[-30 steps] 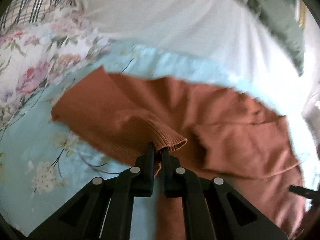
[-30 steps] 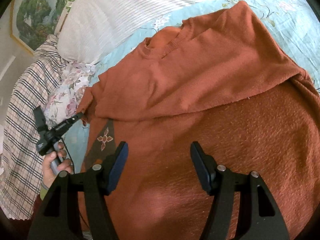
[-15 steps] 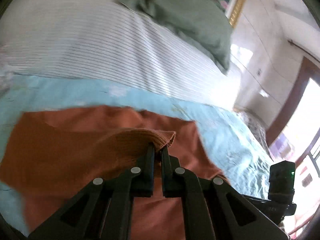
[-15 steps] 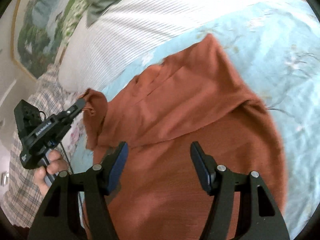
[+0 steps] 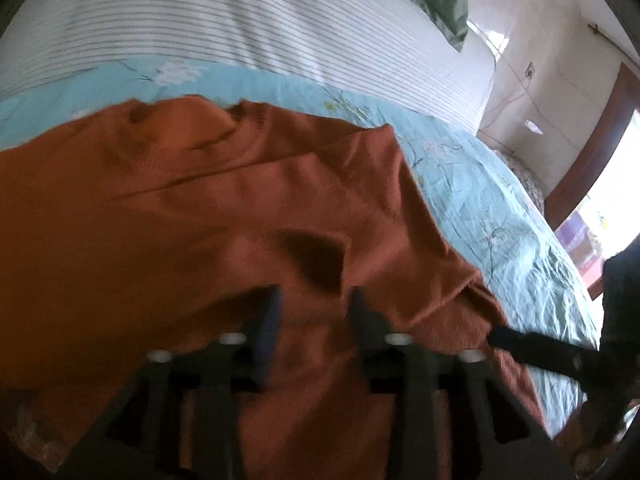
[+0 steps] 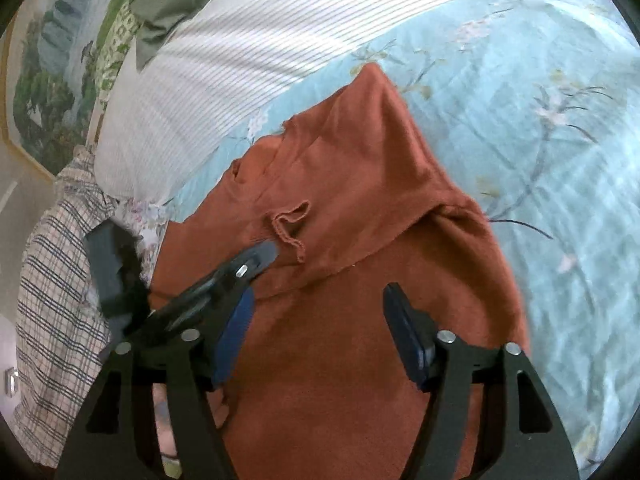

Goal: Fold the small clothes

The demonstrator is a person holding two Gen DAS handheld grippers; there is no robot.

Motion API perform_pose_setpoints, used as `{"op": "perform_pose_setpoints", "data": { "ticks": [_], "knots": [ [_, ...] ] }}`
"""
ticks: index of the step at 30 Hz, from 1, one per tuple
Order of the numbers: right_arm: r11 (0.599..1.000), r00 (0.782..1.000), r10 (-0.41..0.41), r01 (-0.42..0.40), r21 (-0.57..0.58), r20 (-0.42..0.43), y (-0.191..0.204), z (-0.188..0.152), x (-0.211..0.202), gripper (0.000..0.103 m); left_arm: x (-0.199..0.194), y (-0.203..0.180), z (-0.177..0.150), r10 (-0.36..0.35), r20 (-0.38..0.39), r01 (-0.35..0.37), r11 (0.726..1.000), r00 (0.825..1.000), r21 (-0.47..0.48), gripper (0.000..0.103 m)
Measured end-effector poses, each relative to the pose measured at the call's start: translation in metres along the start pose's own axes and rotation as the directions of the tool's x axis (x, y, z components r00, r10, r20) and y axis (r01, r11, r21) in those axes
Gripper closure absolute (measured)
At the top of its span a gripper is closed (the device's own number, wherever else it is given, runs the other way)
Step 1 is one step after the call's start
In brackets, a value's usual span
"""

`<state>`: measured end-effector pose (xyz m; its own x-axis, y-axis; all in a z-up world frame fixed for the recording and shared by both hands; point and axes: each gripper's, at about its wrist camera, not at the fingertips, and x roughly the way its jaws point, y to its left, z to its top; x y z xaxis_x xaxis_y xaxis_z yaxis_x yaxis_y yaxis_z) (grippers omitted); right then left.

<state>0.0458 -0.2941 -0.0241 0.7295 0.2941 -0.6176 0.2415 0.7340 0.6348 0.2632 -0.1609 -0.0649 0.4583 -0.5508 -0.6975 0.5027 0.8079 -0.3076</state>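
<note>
A rust-orange knit sweater (image 5: 200,216) lies on a light blue floral bedspread (image 5: 500,208); it also shows in the right wrist view (image 6: 360,280). Both sleeves lie folded across its chest, and a ribbed cuff (image 6: 290,226) rests on top near the middle. My left gripper (image 5: 314,312) is open and empty just above the sweater; it shows in the right wrist view (image 6: 260,254) right beside that cuff. My right gripper (image 6: 316,312) is open and empty above the sweater's lower body, and one of its fingers (image 5: 520,344) shows in the left wrist view.
A white striped pillow (image 6: 248,60) and a green cloth (image 6: 176,4) lie beyond the sweater's collar. A plaid cloth (image 6: 52,280) and a floral cloth lie to the left. Wall and a wooden door frame (image 5: 588,160) stand at the right.
My left gripper carried the sleeve cuff across the sweater's chest, then opened and let it go. The cuff now lies on the sweater. My right gripper stayed open.
</note>
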Motion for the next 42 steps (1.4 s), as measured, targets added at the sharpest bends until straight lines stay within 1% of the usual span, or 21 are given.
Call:
{"op": "perform_pose_setpoints", "data": {
  "ticks": [4,6,8,9,10,12,14,15,17,18,19,22,24,26,28,31,35,37,38,39,42],
  "knots": [
    [0.999,0.999,0.027,-0.027,-0.023,-0.028,0.014,0.01,0.024,0.033,-0.055,0.037,-0.023,0.082,0.059,-0.078,0.995,0.995,-0.067,0.051],
    [0.999,0.999,0.029,-0.03,-0.021,-0.045,0.018,0.018,0.04,0.033,-0.085,0.071,-0.039,0.18,0.085,-0.167,0.976,0.98,-0.14,0.051],
    [0.999,0.998,0.005,-0.007,-0.038,-0.063,0.024,0.026,0.06,0.033,-0.107,0.105,-0.052,0.291,0.09,-0.266,0.94,0.953,-0.215,0.051],
    [0.999,0.997,-0.008,0.004,-0.049,-0.071,0.026,0.03,0.07,0.033,-0.121,0.13,-0.059,0.358,0.086,-0.322,0.904,0.93,-0.281,0.051],
    [0.998,0.996,-0.019,0.015,-0.056,-0.086,0.029,0.034,0.083,0.033,-0.129,0.148,-0.063,0.387,0.077,-0.344,0.881,0.919,-0.325,0.051],
    [0.998,0.994,-0.028,0.021,-0.063,-0.11,0.032,0.039,0.102,0.033,-0.141,0.187,-0.071,0.423,0.044,-0.369,0.834,0.905,-0.41,0.051],
    [0.995,0.993,-0.052,0.042,-0.096,-0.11,0.038,0.045,0.119,0.033,-0.144,0.209,-0.074,0.433,0.025,-0.378,0.812,0.901,-0.445,0.053],
    [0.993,0.992,-0.057,0.045,-0.108,-0.11,0.039,0.045,0.123,0.033,-0.144,0.218,-0.075,0.433,0.016,-0.38,0.807,0.901,-0.451,0.053],
    [0.989,0.99,-0.059,0.041,-0.14,-0.126,0.046,0.049,0.132,0.052,-0.138,0.226,-0.073,0.425,0.001,-0.381,0.812,0.905,-0.443,0.053],
    [0.988,0.988,-0.05,0.028,-0.151,-0.144,0.049,0.05,0.136,0.083,-0.132,0.228,-0.069,0.429,-0.005,-0.388,0.813,0.903,-0.434,0.053],
    [0.989,0.987,-0.034,0.009,-0.151,-0.159,0.051,0.052,0.137,0.097,-0.128,0.228,-0.065,0.433,-0.007,-0.396,0.816,0.901,-0.421,0.053],
    [0.983,0.995,-0.005,-0.013,-0.183,-0.099,0.063,0.061,0.114,0.098,-0.114,0.226,-0.049,0.466,-0.011,-0.435,0.817,0.885,-0.378,0.055],
    [0.983,0.999,0.01,-0.018,-0.182,-0.046,0.063,0.068,0.092,0.098,-0.109,0.228,-0.043,0.49,-0.005,-0.456,0.809,0.872,-0.372,0.066],
    [0.982,1.0,-0.02,0.023,-0.186,0.018,0.057,0.075,0.069,0.098,-0.109,0.231,-0.042,0.496,-0.001,-0.458,0.801,0.868,-0.385,0.067],
    [0.983,0.997,-0.068,0.073,-0.17,0.037,0.039,0.08,0.059,0.098,-0.111,0.231,-0.046,0.503,0.013,-0.456,0.795,0.864,-0.401,0.067],
    [0.982,0.99,-0.139,0.138,-0.126,-0.002,0.005,0.077,0.065,0.098,-0.113,0.227,-0.05,0.506,0.018,-0.459,0.796,0.862,-0.394,0.067],
    [0.978,0.985,-0.166,0.159,-0.133,-0.042,-0.002,0.067,0.078,0.098,-0.117,0.234,-0.053,0.498,0.026,-0.437,0.785,0.867,-0.439,0.067],
    [0.985,0.992,-0.126,0.124,-0.124,-0.007,0.005,0.068,0.067,0.098,-0.122,0.237,-0.056,0.487,0.041,-0.414,0.781,0.873,-0.469,0.067],
    [0.99,0.996,-0.077,0.081,-0.116,0.041,0.011,0.072,0.05,0.098,-0.123,0.238,-0.057,0.483,0.047,-0.406,0.781,0.874,-0.475,0.066],
    [0.989,0.995,-0.061,0.072,-0.13,0.08,0.019,0.074,0.038,0.098,-0.123,0.239,-0.057,0.479,0.048,-0.401,0.782,0.876,-0.476,0.066],
    [0.977,0.987,-0.099,0.121,-0.174,0.127,0.031,0.08,0.022,0.098,-0.122,0.238,-0.057,0.483,0.045,-0.407,0.781,0.874,-0.473,0.066]
  ]
}}
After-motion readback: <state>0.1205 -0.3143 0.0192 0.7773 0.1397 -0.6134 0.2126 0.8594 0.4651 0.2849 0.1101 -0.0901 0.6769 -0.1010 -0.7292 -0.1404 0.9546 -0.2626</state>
